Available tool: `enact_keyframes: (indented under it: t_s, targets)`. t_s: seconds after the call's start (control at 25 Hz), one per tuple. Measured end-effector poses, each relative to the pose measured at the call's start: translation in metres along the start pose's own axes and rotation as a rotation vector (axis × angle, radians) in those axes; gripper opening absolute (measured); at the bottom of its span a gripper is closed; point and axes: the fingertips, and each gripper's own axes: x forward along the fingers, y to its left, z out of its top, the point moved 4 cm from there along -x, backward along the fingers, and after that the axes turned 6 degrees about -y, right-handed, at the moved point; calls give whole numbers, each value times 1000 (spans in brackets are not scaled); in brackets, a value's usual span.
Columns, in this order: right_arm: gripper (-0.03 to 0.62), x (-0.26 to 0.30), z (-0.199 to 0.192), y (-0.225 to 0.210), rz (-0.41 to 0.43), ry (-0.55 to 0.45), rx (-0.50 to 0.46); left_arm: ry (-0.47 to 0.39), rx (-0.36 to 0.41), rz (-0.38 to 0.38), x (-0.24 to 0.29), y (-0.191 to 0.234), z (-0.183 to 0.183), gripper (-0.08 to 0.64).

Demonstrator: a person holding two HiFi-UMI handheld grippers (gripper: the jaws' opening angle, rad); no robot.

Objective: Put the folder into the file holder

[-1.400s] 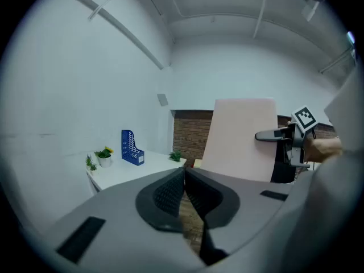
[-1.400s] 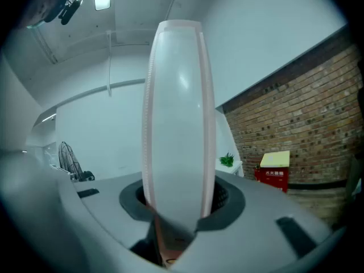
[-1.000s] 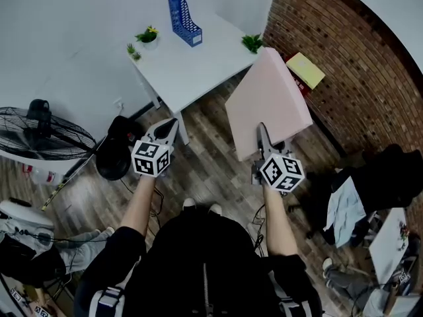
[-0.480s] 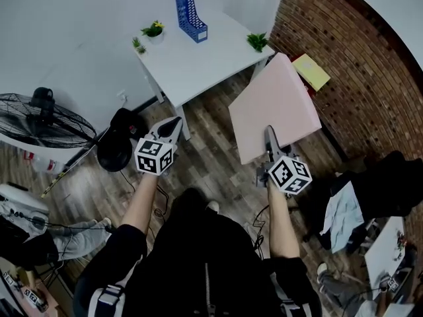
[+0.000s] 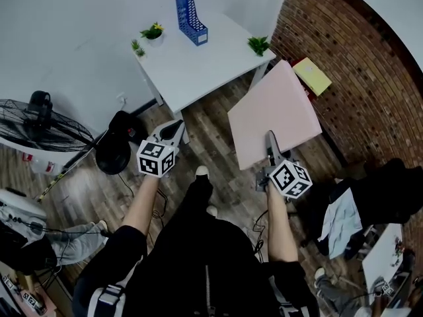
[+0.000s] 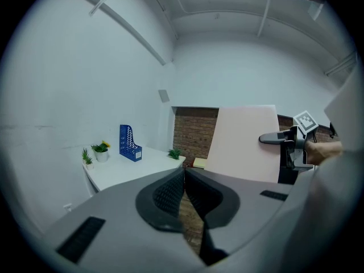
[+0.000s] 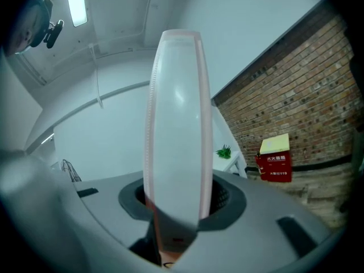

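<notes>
My right gripper (image 5: 269, 139) is shut on the near edge of a thick pink folder (image 5: 272, 113), held out over the wooden floor to the right of the table. In the right gripper view the folder (image 7: 177, 124) stands edge-on between the jaws. The blue file holder (image 5: 190, 18) stands upright at the far edge of the white table (image 5: 198, 65); the left gripper view shows the file holder (image 6: 129, 143) too. My left gripper (image 5: 172, 130) is shut and holds nothing, just short of the table's near corner.
Small potted plants (image 5: 151, 32) (image 5: 258, 44) stand on the table. A brick wall (image 5: 357, 65) runs along the right, with a yellow-topped red box (image 5: 313, 75) at its foot. A floor fan (image 5: 39, 127) and a dark bag (image 5: 115, 152) lie at the left.
Both grippers and the folder have shifted slightly toward the table as the person steps forward. The grip on the folder is unchanged.
</notes>
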Motion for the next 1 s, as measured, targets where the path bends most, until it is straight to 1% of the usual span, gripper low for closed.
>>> enact_keyframes:
  t_s: [0.16, 0.28, 0.68, 0.84, 1.0]
  targets:
    - [156, 28, 4, -13, 0, 21, -26, 8, -9, -7, 28, 13, -3, 25]
    - [156, 56, 10, -20, -1, 22, -19, 8, -14, -14, 55, 27, 0, 25]
    - [156, 179, 28, -21, -3, 34, -14, 5, -40, -25, 153, 105, 22, 25]
    - [156, 223, 32, -13, 11, 36, -20, 3, -49, -15, 175, 139, 28, 25]
    - [156, 264, 24, -2, 36, 61, -2, 9, -65, 22, 183, 173, 28, 25]
